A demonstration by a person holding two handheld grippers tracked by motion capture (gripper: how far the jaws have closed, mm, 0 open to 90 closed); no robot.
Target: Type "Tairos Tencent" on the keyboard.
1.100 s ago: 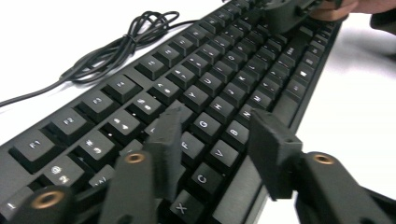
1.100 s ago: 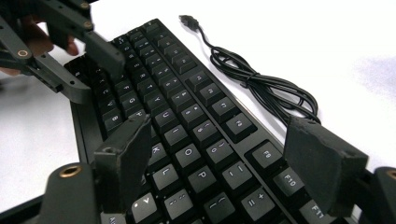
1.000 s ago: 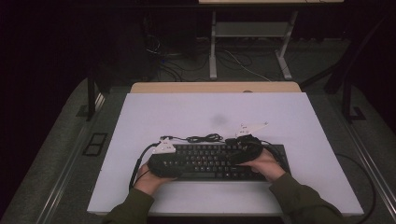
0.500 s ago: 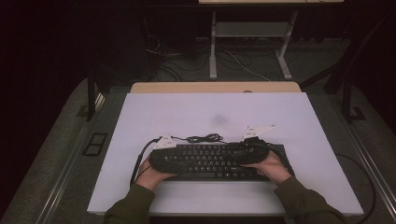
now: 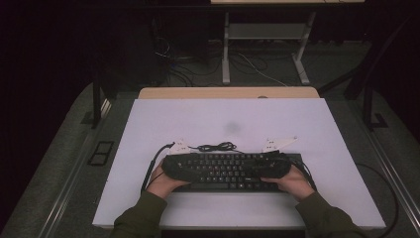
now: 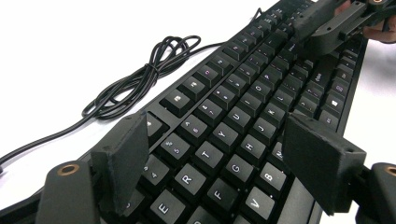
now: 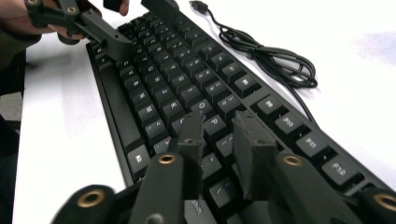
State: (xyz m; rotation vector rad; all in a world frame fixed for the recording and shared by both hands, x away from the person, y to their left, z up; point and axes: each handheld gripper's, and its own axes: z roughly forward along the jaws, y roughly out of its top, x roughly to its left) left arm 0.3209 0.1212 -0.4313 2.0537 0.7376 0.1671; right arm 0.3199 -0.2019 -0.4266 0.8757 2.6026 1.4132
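Dark floor and desk legs fill the upper part of the high view; below them a white table [image 5: 237, 124] lies mostly bare, with open room toward its far edge and both sides. A black keyboard [image 5: 225, 171] sits low in the frame near the table's front edge, its coiled cable [image 5: 215, 147] just beyond it. Both forearms enter from the bottom, hands at the keyboard's two ends; the left gripper [image 5: 173, 166] and right gripper [image 5: 277, 166] merge with the dark keys and are hard to make out.

In the left gripper view the left gripper [image 6: 215, 163] hangs over the letter keys, jaws wide apart; the keyboard's near end is cut off at the bottom.

In the right gripper view the right gripper [image 7: 217, 149] hovers low over the keys, jaws narrowly apart, apparently gripping nothing.
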